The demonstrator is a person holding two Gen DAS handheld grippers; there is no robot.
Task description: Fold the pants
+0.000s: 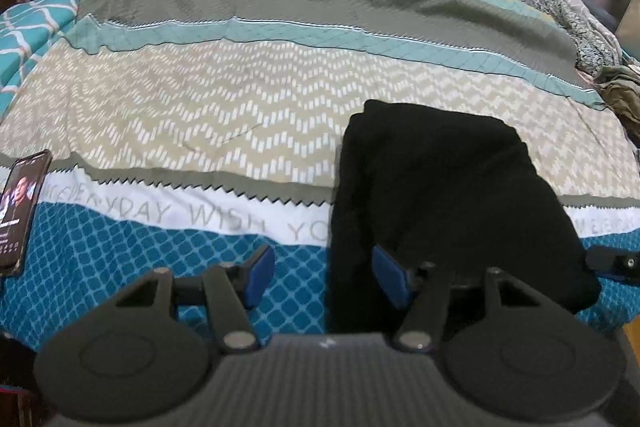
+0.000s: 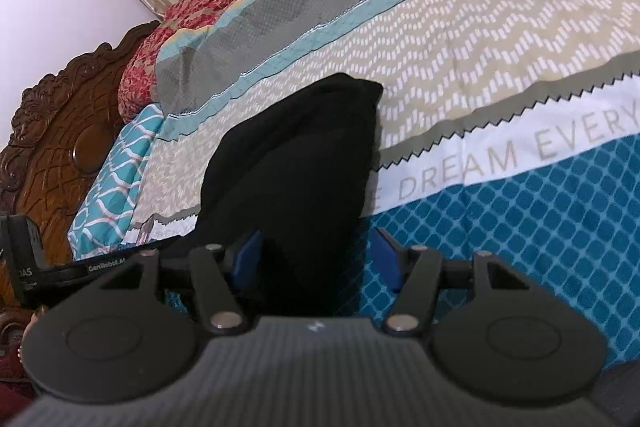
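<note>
Black pants lie folded into one compact bundle on the patterned bedspread, lower right of my left view and centre of my right view.

My left gripper stands open on nothing, one pad over bare bedspread, the other at the bundle's left edge. My right gripper is open too, straddling the near end without pinching it. I judge the risk is snagging: if a pad drags cloth as I pull away, the top layer could slide and undo the fold. I count one pair of pants, two grippers, and one phone at the left edge.
</note>
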